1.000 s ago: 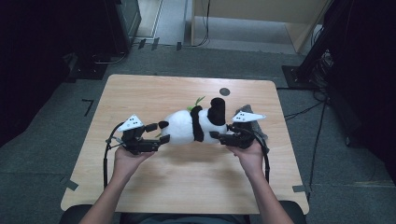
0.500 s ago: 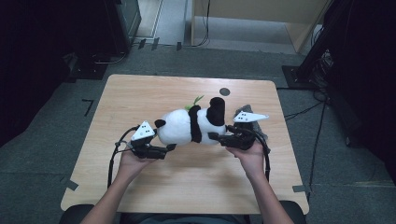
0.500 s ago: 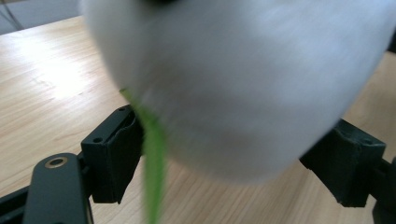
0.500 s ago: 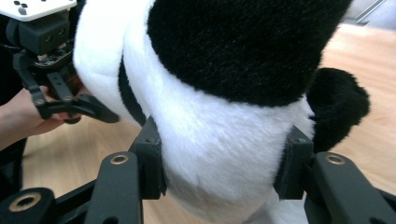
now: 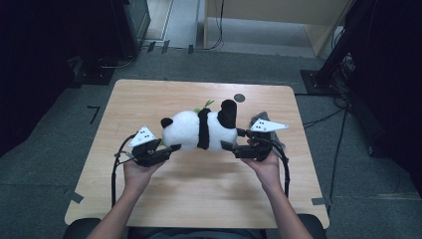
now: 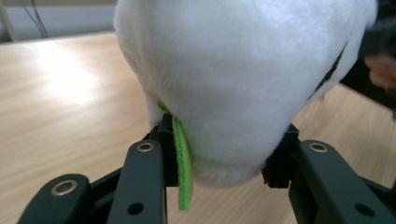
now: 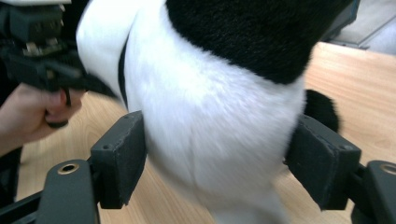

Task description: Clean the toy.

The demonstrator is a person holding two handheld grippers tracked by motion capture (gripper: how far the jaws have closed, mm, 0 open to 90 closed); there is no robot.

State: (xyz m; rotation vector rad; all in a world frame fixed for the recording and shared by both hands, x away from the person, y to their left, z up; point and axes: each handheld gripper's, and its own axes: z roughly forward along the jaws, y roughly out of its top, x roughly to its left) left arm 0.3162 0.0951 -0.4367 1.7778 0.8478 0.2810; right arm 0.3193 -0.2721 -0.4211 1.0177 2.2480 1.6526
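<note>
- Your left gripper (image 6: 219,168) has just clenched on the soft black-and-white plush panda's (image 5: 201,130) head.
- Your right gripper (image 7: 224,163) has just widened; its jaws flank the rump, grip loosened.
- Left alone carries it.

**Inspector:** State the supporting surface.

**Assistant:** One tabletop (image 5: 199,194), light wood grain, rectangular with rounded corners. It stands on a grey carpeted floor (image 5: 45,199).

**Inspector:** What lies directly on it?

**Assistant:** A small dark round disc (image 5: 240,97) near the far edge, right of centre. A grey crumpled item (image 5: 255,119) sits toward the right side; I cannot tell what it is.

**Inspector:** Anything at the edges?

**Assistant:** Strips of grey tape (image 5: 75,196) at the near left corner and another strip (image 5: 321,201) at the near right corner, reaching onto the floor.

**Inspector:** Surface condition?

**Assistant:** Bare wood across the near half, with a bright glare patch in the left gripper view.
</note>
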